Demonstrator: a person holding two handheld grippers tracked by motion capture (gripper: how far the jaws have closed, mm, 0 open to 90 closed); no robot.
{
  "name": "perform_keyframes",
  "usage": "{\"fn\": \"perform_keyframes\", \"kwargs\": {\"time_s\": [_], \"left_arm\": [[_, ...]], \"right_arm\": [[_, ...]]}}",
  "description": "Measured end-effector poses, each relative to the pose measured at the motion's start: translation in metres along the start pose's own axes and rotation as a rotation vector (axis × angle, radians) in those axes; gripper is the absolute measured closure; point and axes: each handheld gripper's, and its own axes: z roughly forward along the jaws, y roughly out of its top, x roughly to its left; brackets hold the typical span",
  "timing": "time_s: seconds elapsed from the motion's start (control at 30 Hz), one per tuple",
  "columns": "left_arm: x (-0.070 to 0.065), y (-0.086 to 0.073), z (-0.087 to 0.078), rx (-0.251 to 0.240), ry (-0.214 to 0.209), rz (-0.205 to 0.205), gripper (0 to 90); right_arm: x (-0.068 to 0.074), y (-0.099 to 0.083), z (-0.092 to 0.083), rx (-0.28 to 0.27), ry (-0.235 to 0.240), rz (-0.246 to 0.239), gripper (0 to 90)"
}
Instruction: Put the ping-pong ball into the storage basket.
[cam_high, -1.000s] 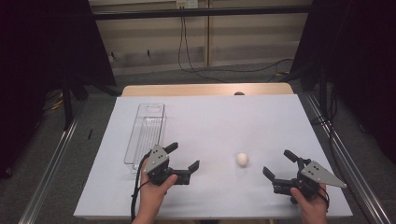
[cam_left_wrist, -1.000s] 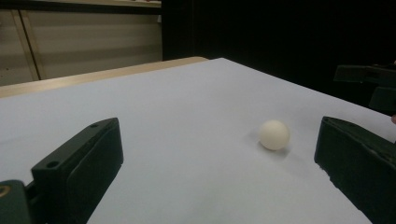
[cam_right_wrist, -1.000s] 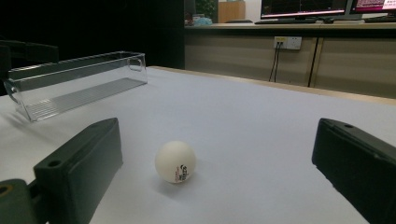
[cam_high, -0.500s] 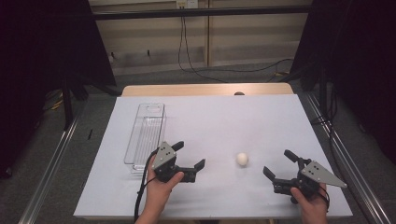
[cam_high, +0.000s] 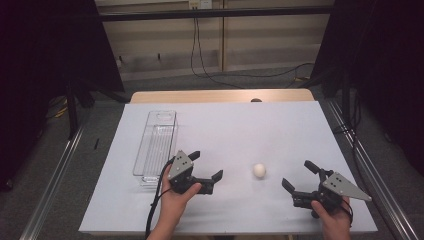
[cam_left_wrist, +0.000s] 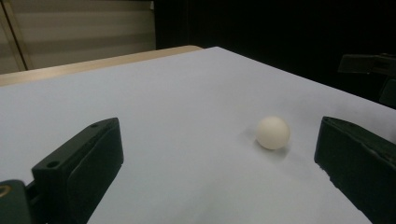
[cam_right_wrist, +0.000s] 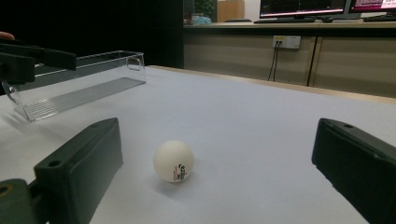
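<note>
We have the white ball (cam_high: 259, 170) sitting free on the white table (cam_high: 240, 125), between our two grippers. From the left gripper (cam_high: 206, 170) it lies at about three o'clock, near but apart. From the right gripper (cam_high: 297, 175) it sits at about ten o'clock, at much the same distance, so neither hand has a clear edge. Being round, it has no long axis to line up on. Both grippers gape wide, holding nothing, touching nothing. The clear tray (cam_high: 155, 145) waits at our left gripper's eleven o'clock.
</note>
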Motion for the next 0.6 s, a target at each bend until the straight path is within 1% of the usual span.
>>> {"fn": "perform_keyframes", "kwargs": {"time_s": [0.03, 0.1, 0.17, 0.27, 0.3, 0.33, 0.4, 0.53, 0.57, 0.6], "left_arm": [[0.0005, 0.0005, 0.0007, 0.007, 0.001, 0.012, 1.4], [-0.0005, 0.0007, 0.0023, 0.006, 0.002, 0.003, 1.5], [-0.0007, 0.0011, 0.0033, 0.015, 0.001, 0.011, 1.5], [-0.0016, 0.0013, 0.0053, 0.016, -0.004, 0.012, 1.5], [-0.0018, 0.0011, 0.0064, 0.008, -0.012, 0.011, 1.5], [-0.0016, 0.0016, 0.0061, 0.019, -0.004, 0.016, 1.5], [-0.0025, 0.0018, 0.0076, 0.014, -0.004, 0.01, 1.5], [-0.0027, 0.0024, 0.0086, 0.017, -0.006, 0.015, 1.5], [-0.004, 0.0022, 0.0098, 0.012, -0.009, 0.003, 1.5], [-0.0035, 0.0021, 0.0102, 0.009, -0.013, 0.008, 1.5]], "right_arm": [[0.0, 0.0, 0.0, 0.0, 0.0, 0.0, 1.5], [0.0, 0.0, -0.0003, 0.001, -0.001, 0.001, 1.6], [0.0, 0.0, -0.0004, 0.001, -0.001, 0.002, 1.5], [0.0, 0.0002, -0.0003, -0.001, 0.001, 0.003, 1.6], [0.0, 0.0001, -0.0004, 0.0, 0.002, 0.004, 1.5], [0.0, 0.0001, -0.0003, 0.0, 0.002, 0.004, 1.6], [0.0, 0.0001, -0.0003, 0.0, 0.002, 0.003, 1.6], [-0.0001, 0.0001, -0.0003, -0.001, 0.005, 0.001, 1.6], [0.0, 0.0001, -0.0002, 0.0, 0.002, 0.002, 1.6], [-0.0001, 0.0, -0.0004, 0.001, 0.0, 0.001, 1.5]]}}
